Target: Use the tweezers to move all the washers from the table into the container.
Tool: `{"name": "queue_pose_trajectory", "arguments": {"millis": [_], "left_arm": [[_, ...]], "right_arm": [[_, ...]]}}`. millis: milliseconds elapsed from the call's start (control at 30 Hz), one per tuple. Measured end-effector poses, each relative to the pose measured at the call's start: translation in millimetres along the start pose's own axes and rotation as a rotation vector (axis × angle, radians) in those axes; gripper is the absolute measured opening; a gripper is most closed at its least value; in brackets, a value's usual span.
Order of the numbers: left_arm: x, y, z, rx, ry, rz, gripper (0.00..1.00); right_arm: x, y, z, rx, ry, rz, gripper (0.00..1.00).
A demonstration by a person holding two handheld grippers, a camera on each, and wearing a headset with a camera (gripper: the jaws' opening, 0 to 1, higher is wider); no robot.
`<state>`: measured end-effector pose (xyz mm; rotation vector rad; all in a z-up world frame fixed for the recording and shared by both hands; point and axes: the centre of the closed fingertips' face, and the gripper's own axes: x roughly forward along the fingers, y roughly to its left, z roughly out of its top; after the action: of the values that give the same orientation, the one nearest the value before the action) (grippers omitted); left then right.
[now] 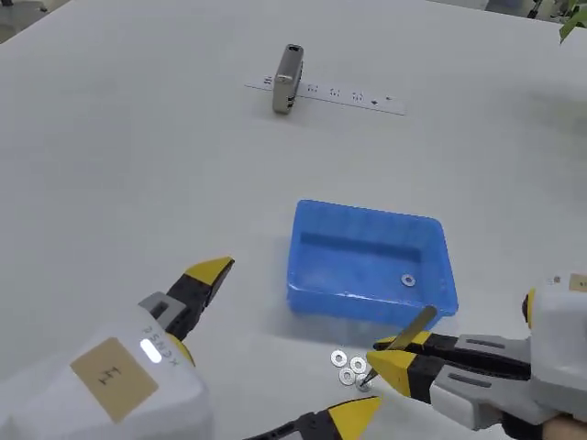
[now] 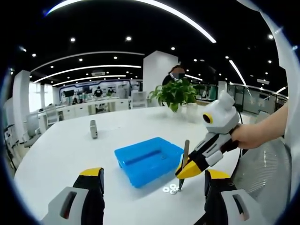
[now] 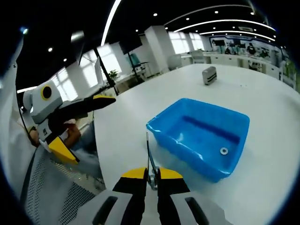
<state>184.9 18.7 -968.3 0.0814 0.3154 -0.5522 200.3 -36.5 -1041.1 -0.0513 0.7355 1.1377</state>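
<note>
Right gripper [image 1: 390, 359]: clamped on the tweezers [image 1: 420, 323], tilted so tips reach the washers [image 1: 348, 365].
Washers: clustered at the container's [image 1: 367, 213] 6 o'clock; one washer [image 1: 408, 280] lies inside.
Left gripper [image 1: 298, 337]: jaws apart, held aside at 8 o'clock.

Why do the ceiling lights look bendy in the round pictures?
Left gripper view: the fisheye lens bends the ceiling light strips into arcs. Right gripper view: same bending, with white glare on the shiny blue plastic container. Head view: lines look straight; the white table has only soft shadows.
</note>
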Motion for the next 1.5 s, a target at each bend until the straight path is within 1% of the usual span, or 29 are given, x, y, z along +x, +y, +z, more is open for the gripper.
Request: {"name": "queue_pose_trajectory", "arguments": {"millis": [167, 367, 567, 633, 767, 800, 867, 900, 933, 1000, 1067, 1267, 1333, 1367, 1400, 1500], "left_arm": [[-0.1, 0.4, -0.7, -0.005, 0.003, 0.0, 0.89], [0.0, 0.2, -1.3, 0.0, 0.008, 0.001, 0.88], [0.1, -0.3, -1.6, 0.003, 0.01, -0.002, 0.87], [0.1, -0.6, -2.0, 0.004, 0.013, -0.004, 0.87], [0.0, -0.3, -1.8, 0.006, 0.012, -0.002, 0.86], [-0.2, -0.1, -2.1, 0.006, 0.013, -0.001, 0.85], [-0.1, -0.6, -2.4, 0.004, 0.014, -0.005, 0.85], [-0.1, -0.8, -2.5, 0.005, 0.015, -0.005, 0.85], [-0.1, -0.6, -2.7, 0.007, 0.015, -0.004, 0.85], [0.0, -0.7, -3.5, 0.008, 0.018, -0.006, 0.85], [-0.1, -0.2, -4.0, 0.008, 0.02, -0.005, 0.84], [0.1, -1.1, -3.6, 0.004, 0.018, -0.01, 0.84], [-0.7, -1.0, -0.7, -0.005, 0.004, -0.008, 0.84], [-2.3, 0.5, 3.8, -0.005, -0.019, 0.002, 0.83], [-3.3, 1.8, 5.3, -0.001, -0.031, 0.006, 0.82], [-2.3, 1.1, 1.9, -0.002, -0.017, -0.001, 0.81]], "right_arm": [[0.4, 0.8, -0.4, -0.01, 0.005, 0.003, 0.05], [0.9, 7.6, -1.9, -0.052, 0.013, 0.017, 0.05], [0.5, 11.2, -3.6, -0.086, 0.014, 0.017, 0.05], [-0.3, 14.1, -5.1, -0.117, 0.018, 0.019, 0.05], [-2.3, 16.3, -8.5, -0.182, 0.019, -0.001, 0.05], [-1.3, 16.2, -7.7, -0.229, 0.014, -0.005, 0.05], [0.9, 18.4, -7.6, -0.275, 0.011, -0.007, 0.04], [2.2, 21.6, -8.3, -0.315, 0.02, -0.008, 0.04], [2.0, 22.6, -8.7, -0.337, 0.028, -0.015, 0.04], [2.0, 23.7, -9.8, -0.324, 0.022, -0.027, 0.04], [1.2, 20.7, -9.8, -0.31, 0.007, -0.035, 0.04], [1.7, 17.0, -9.6, -0.309, 0.001, -0.035, 0.03], [3.4, 14.3, -7.7, -0.28, -0.01, -0.041, 0.03], [3.9, 14.8, -7.1, -0.279, -0.009, -0.039, 0.03], [4.7, 15.8, -6.5, -0.283, -0.006, -0.039, 0.03], [5.3, 14.1, -4.3, -0.265, 0.001, -0.04, 0.03]]}}
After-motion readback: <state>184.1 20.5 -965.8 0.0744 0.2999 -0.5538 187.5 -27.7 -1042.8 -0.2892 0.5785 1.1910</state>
